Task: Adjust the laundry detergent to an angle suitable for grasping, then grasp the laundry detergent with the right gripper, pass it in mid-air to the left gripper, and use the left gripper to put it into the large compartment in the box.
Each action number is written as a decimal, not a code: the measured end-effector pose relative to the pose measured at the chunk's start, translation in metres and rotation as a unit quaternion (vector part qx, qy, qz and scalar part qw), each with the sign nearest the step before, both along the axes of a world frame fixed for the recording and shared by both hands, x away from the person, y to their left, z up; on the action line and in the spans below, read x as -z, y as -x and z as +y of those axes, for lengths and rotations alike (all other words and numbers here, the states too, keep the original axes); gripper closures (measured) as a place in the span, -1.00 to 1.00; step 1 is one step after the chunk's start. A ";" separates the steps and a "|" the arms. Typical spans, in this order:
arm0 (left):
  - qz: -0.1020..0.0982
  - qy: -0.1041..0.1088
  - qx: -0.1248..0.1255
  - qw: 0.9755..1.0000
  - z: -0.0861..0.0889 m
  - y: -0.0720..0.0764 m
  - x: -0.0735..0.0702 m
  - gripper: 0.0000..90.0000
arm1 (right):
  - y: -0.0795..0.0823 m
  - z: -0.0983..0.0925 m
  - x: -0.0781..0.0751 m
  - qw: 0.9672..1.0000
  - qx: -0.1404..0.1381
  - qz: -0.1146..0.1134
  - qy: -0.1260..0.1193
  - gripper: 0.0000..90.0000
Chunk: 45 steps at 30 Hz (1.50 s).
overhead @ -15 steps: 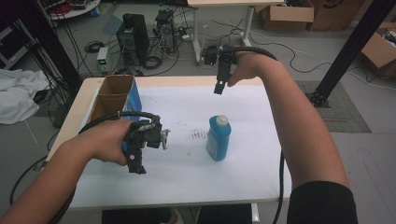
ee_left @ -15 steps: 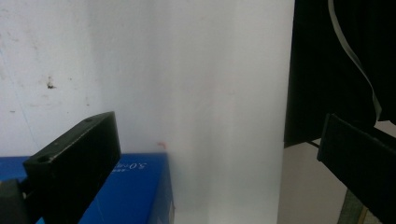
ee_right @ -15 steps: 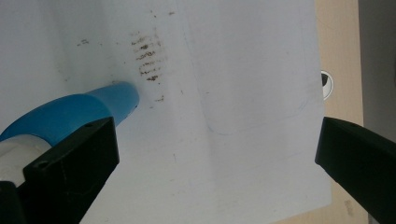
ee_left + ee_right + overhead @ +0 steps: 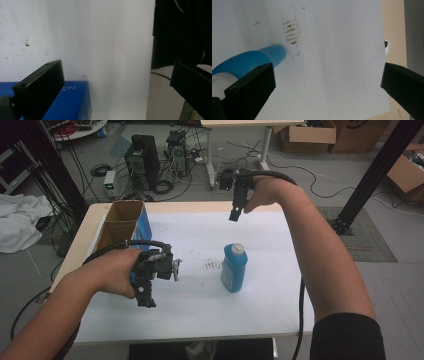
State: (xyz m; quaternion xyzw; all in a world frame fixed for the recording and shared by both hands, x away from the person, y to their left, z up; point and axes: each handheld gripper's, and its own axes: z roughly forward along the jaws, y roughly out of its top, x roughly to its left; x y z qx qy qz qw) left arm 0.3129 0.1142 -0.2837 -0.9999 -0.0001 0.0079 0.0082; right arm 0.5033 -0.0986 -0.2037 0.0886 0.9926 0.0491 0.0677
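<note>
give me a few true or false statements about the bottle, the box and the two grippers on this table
1. The blue bottle stands upright with a white cap. True.
2. The right gripper is clamped on the bottle. False: it hangs above the table's far side with its jaws open and nothing between them.
3. The open cardboard box sits at the table's left far corner. True.
4. The left gripper holds the box. False: its jaws are open and empty, near the box.
5. The bottle lies inside the box. False: it stands on the white table, apart from the box.
</note>
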 end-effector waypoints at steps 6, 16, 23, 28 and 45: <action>-0.003 -0.001 -0.001 1.000 -0.002 -0.001 0.000 -1.00 | -0.001 0.000 0.001 1.000 -0.001 -0.001 -0.001 -1.00; -0.009 0.004 0.005 1.000 -0.008 0.002 -0.007 -1.00 | -0.001 -0.004 0.002 1.000 0.001 0.000 0.001 -1.00; -0.007 -0.001 0.006 1.000 -0.010 0.001 -0.004 -1.00 | 0.001 -0.009 0.004 1.000 0.003 0.001 -0.008 -1.00; -0.006 0.000 0.009 1.000 -0.012 0.002 -0.003 -1.00 | 0.006 -0.017 0.000 0.999 0.006 0.006 -0.052 -1.00; -0.016 0.007 0.020 1.000 -0.012 0.005 -0.005 -1.00 | 0.026 -0.040 -0.011 0.923 0.060 -0.068 -0.374 -1.00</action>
